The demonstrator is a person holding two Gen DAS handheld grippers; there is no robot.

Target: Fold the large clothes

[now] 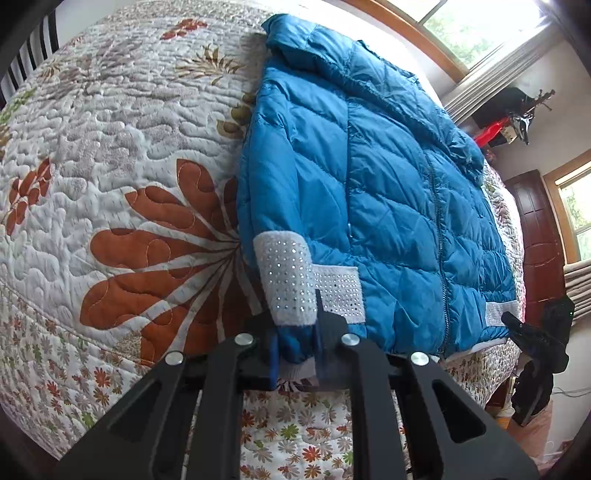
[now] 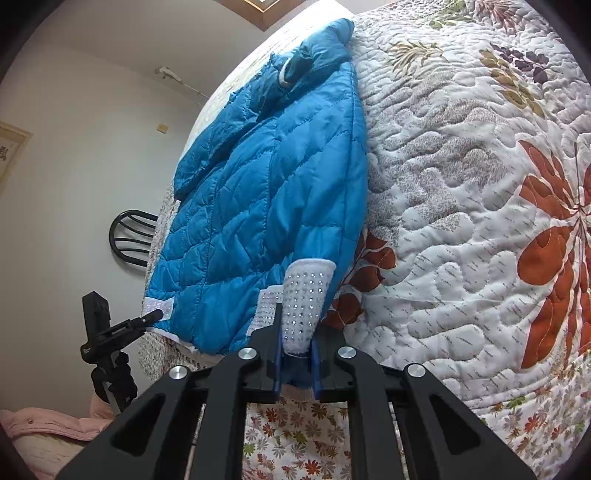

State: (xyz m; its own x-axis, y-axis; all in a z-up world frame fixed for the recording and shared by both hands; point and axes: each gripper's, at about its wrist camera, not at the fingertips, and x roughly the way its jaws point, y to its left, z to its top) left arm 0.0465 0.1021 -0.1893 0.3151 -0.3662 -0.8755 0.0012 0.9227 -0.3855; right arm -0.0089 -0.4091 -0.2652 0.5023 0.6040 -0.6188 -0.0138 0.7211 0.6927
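A blue quilted puffer jacket (image 1: 388, 177) lies face up, zipped, on a floral quilted bedspread (image 1: 110, 147). It has white rhinestone cuffs and hem bands. My left gripper (image 1: 295, 332) is shut on the white cuff (image 1: 286, 273) of the sleeve along the jacket's left edge, at the bed's near edge. In the right wrist view the jacket (image 2: 266, 192) lies left of centre, and my right gripper (image 2: 295, 350) is shut on the other white cuff (image 2: 304, 299). Each gripper also shows small at the far hem corner in the other's view, the right one in the left wrist view (image 1: 517, 321).
The bedspread (image 2: 480, 184) spreads wide beside the jacket. Windows (image 1: 480, 22) and a dark wooden door (image 1: 535, 229) stand beyond the bed. A black chair back (image 2: 129, 236) stands against the wall, and pink clothing (image 2: 44, 424) lies at the lower left.
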